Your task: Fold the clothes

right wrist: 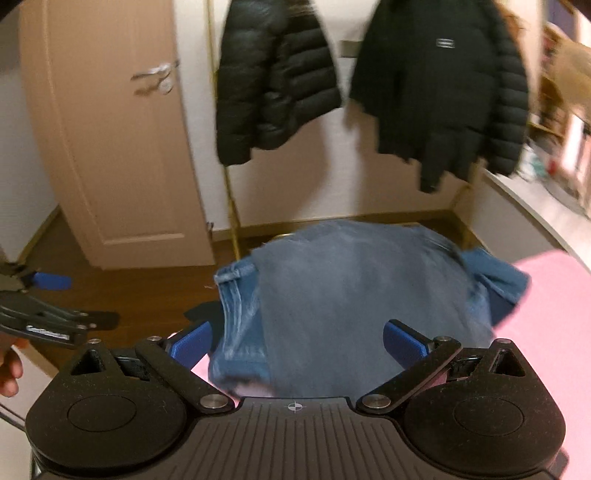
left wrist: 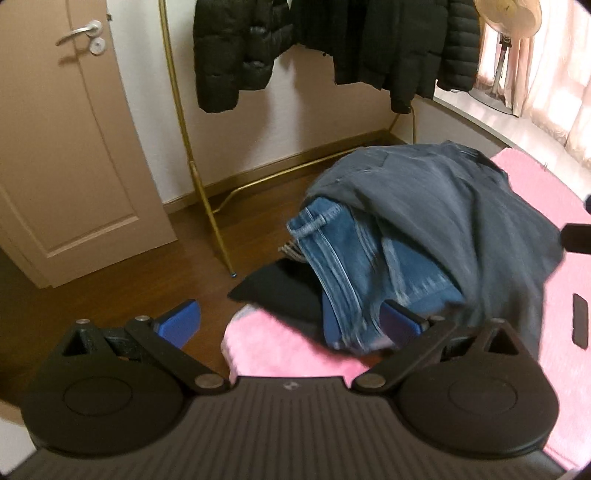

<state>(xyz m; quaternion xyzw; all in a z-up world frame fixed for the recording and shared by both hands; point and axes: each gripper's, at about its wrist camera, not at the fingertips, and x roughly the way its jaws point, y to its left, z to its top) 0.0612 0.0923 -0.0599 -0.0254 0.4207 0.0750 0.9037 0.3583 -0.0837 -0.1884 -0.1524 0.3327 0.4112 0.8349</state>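
Observation:
A heap of clothes lies on a pink fluffy mat (left wrist: 295, 356). On top is a grey-blue garment (left wrist: 443, 206), over rumpled blue jeans (left wrist: 354, 266) and a black garment (left wrist: 284, 291). My left gripper (left wrist: 291, 325) is open at the near edge of the heap, its right pad beside the jeans, nothing held. In the right wrist view the grey-blue garment (right wrist: 351, 295) covers the jeans (right wrist: 236, 295). My right gripper (right wrist: 297, 343) is open, pads either side of the heap's near edge, not closed on it. The left gripper (right wrist: 44, 306) shows at the far left, held by a hand (right wrist: 9, 369).
A gold clothes rack (left wrist: 207, 184) with black puffer jackets (right wrist: 443, 92) stands behind the heap on a brown wooden floor (left wrist: 110, 288). A beige door (left wrist: 66, 147) is at the left. A fan (left wrist: 506, 22) and pale curtains are at the right.

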